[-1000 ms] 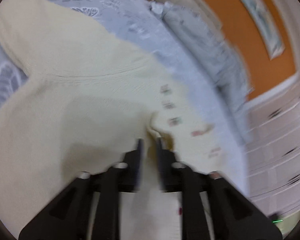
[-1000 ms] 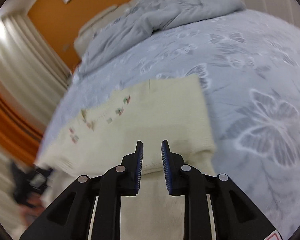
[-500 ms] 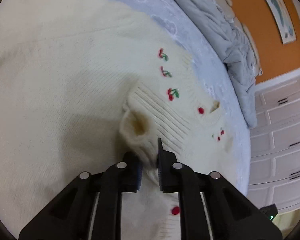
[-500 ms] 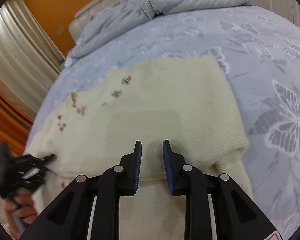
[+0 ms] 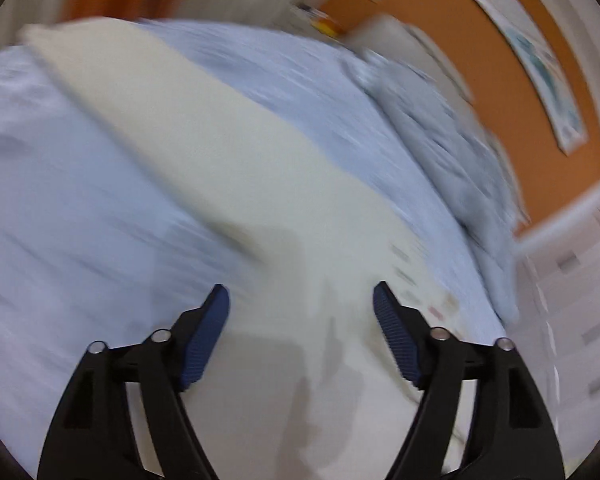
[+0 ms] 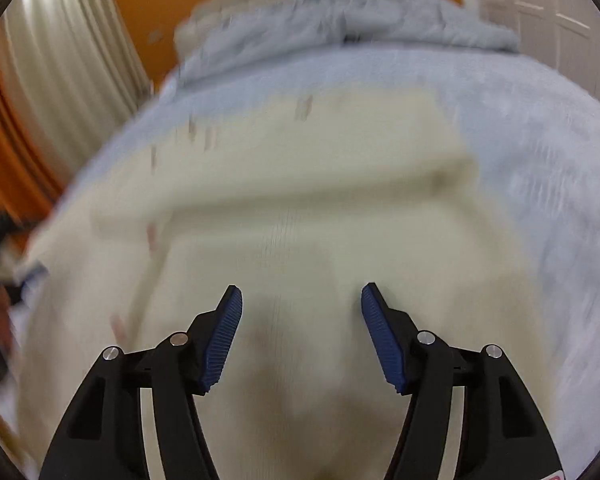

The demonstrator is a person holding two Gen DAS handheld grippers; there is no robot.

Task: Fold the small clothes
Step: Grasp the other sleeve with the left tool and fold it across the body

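A cream knitted sweater (image 5: 260, 184) with small red cherry marks lies on the pale blue bedspread (image 5: 68, 208). In the left wrist view my left gripper (image 5: 301, 300) is open and empty just above the sweater, with one long sleeve running away to the upper left. In the right wrist view the sweater (image 6: 300, 184) lies folded over itself, and my right gripper (image 6: 301, 300) is open and empty above its near part. Both views are blurred by motion.
A crumpled grey duvet (image 6: 340, 12) lies at the head of the bed. Behind it are an orange wall (image 5: 512, 92) with a framed picture (image 5: 540, 64), white cupboard doors (image 5: 580, 320) and curtains (image 6: 72, 64). The left gripper and hand show blurred at the left edge of the right wrist view (image 6: 0, 256).
Both grippers were shut on the sweater and have opened and let it go. Both cameras have swung and pulled back, and the folded part now lies on the sweater.
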